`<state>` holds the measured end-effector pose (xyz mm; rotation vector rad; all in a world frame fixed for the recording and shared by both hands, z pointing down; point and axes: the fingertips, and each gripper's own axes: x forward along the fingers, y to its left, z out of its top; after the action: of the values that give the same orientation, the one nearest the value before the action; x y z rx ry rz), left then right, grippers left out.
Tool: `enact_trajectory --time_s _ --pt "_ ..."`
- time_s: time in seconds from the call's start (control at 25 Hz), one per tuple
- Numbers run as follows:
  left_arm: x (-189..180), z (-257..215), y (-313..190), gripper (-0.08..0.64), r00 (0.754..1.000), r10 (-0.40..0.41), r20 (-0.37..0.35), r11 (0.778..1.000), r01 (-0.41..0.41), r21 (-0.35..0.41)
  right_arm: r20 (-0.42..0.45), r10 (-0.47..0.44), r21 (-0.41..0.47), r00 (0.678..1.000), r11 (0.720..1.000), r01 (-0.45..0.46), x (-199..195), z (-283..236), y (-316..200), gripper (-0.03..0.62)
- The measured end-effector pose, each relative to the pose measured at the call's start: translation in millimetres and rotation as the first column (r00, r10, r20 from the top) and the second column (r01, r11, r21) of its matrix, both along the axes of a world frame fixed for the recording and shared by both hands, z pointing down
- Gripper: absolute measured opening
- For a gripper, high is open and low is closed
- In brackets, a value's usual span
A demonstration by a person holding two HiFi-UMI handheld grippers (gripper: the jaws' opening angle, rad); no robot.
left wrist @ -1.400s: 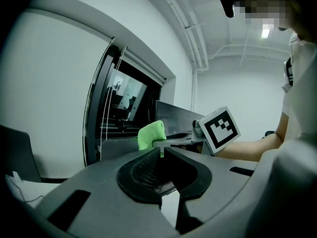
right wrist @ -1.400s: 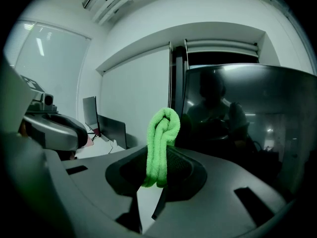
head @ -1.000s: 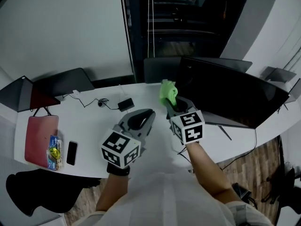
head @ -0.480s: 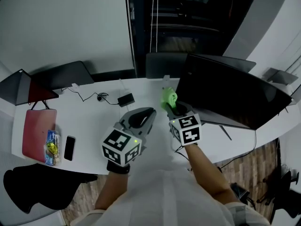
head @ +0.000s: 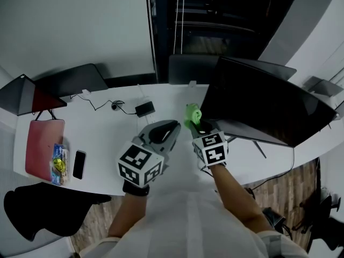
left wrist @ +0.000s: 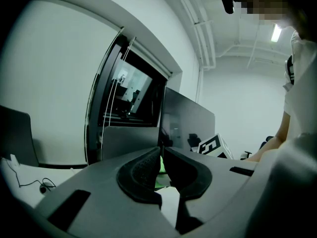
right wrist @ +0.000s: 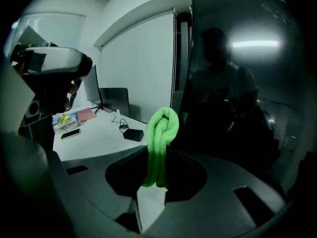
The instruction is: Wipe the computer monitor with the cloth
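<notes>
A bright green cloth stands folded up between the jaws of my right gripper, which is shut on it. In the head view the cloth sits just left of the big dark monitor, near its lower left edge. The monitor's black screen fills the right half of the right gripper view, close to the cloth. My left gripper hovers over the white desk beside the right one, its jaws closed together with nothing in them.
A small black box with a cable lies on the desk behind the grippers. A phone, a snack packet and a pink laptop lie at the left end. A second dark monitor stands at the back left.
The right gripper and the cloth have sunk lower and nearer, now by the monitor's lower left edge. The left gripper has barely moved.
</notes>
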<state>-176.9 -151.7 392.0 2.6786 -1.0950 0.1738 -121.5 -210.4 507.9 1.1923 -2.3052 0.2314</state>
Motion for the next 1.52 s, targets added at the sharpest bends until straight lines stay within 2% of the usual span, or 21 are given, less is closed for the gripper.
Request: enact_trajectory --time_s 0.88,1.52 --pt "0 8 1 0.036 1.0 0.009 0.015 1.0 -0.009 -0.016 -0.098 -0.04 -0.112 0.994 0.993 0.028 3 65 19 0.069" --pt "-5 14 6 0.037 0.999 -0.005 0.035 1.0 0.006 -0.024 -0.212 -0.082 -0.175 0.974 0.984 0.044 34 101 49 0.069"
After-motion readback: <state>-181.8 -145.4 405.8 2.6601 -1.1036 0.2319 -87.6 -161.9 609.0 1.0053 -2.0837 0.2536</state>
